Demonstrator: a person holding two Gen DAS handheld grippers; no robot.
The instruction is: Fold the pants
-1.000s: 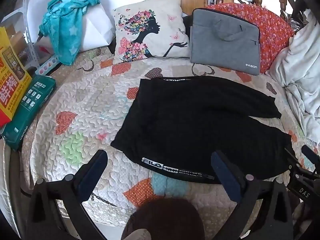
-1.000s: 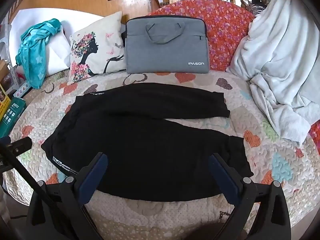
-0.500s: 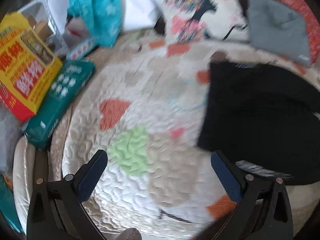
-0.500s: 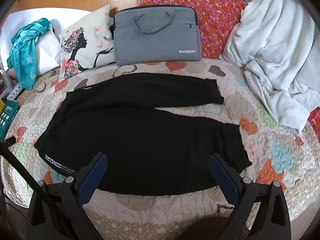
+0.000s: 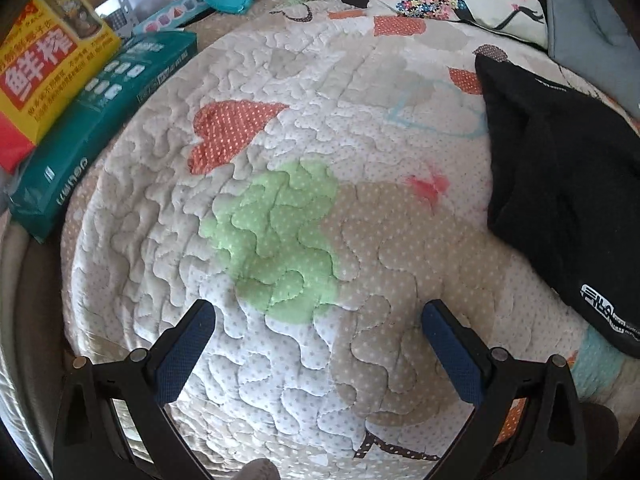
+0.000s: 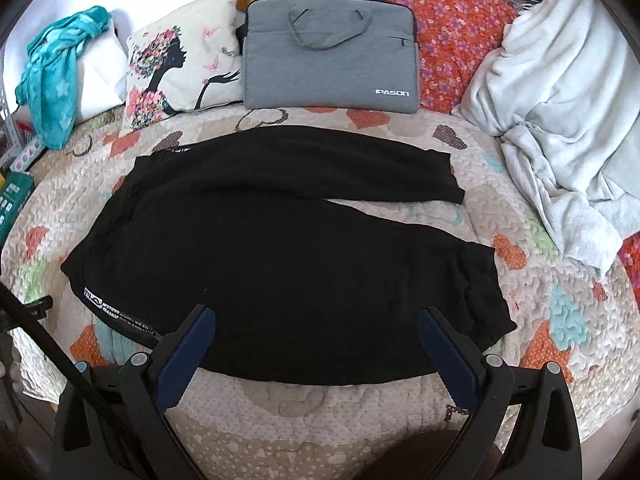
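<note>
- Black fabric pants [image 6: 280, 248]: flat on heart-patterned quilt [image 5: 280, 140], frame centre.
- Left gripper [image 5: 318, 330]: jaws spread, over quilt.
- Right gripper [image 6: 316, 332]: jaws spread, empty.

Over the last second the left claw [image 5: 318, 320] has swung away to the left and dropped closer to the quilt [image 5: 280, 220]: the black pants [image 5: 560, 184], which filled the middle of its view, now sit only at the right edge, and the green heart patch [image 5: 280, 240] lies ahead between its spread fingers. The right claw [image 6: 316, 328] has eased nearer the pants [image 6: 280, 264], whose near hem now reaches between its fingertips.
</note>
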